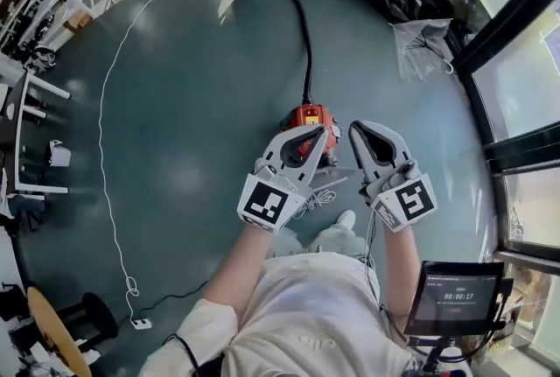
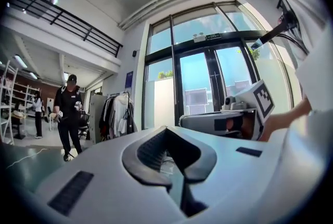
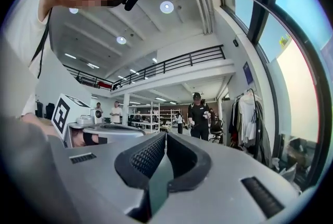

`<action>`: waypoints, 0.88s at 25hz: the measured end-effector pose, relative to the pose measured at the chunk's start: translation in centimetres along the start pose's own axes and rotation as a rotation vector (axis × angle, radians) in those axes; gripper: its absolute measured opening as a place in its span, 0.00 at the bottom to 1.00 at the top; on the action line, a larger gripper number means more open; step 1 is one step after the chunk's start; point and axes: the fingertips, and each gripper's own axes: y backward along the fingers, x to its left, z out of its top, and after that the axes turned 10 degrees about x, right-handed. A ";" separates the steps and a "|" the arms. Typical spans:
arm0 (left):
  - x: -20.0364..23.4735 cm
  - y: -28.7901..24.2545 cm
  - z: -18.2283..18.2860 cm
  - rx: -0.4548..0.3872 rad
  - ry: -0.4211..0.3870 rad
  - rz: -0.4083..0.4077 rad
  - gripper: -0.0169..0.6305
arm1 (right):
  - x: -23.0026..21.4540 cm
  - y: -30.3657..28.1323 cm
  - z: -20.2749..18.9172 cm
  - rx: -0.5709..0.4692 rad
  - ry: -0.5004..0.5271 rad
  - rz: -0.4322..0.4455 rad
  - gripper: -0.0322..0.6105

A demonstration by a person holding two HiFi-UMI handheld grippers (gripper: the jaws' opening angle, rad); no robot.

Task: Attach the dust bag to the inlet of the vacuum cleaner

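The vacuum cleaner (image 1: 308, 115) is shown only in the head view, standing on the floor (image 1: 192, 104) with its black hose (image 1: 302, 25) led away from it. It is partly covered by the left claw (image 1: 315, 136), and the right claw (image 1: 362, 132) is held just beside that. The dust bag cannot be made out. In the gripper views both claws are seen clenched on nothing. Glass doors (image 2: 208, 88) and a clothes rack (image 2: 119, 114) are shown beyond the left one, a railing (image 3: 171, 64) and a person in black (image 3: 200, 116) beyond the right
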 end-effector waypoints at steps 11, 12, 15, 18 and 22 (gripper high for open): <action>2.1 1.5 13.4 -0.175 -0.037 -0.006 0.04 | -1.3 1.6 13.8 -0.155 0.127 -0.056 0.08; 2.1 1.6 13.3 -0.167 -0.043 -0.006 0.04 | -1.1 1.9 14.1 -0.160 0.133 -0.061 0.08; 2.0 1.0 13.5 -0.148 -0.072 -0.005 0.04 | -1.3 2.3 15.3 -0.173 0.159 -0.074 0.08; 2.1 -0.6 14.1 -0.138 -0.089 -0.020 0.04 | -3.0 2.5 15.9 -0.188 0.148 -0.077 0.08; 2.5 -1.8 14.2 -0.120 -0.100 -0.023 0.04 | -4.5 2.8 15.8 -0.206 0.105 -0.088 0.08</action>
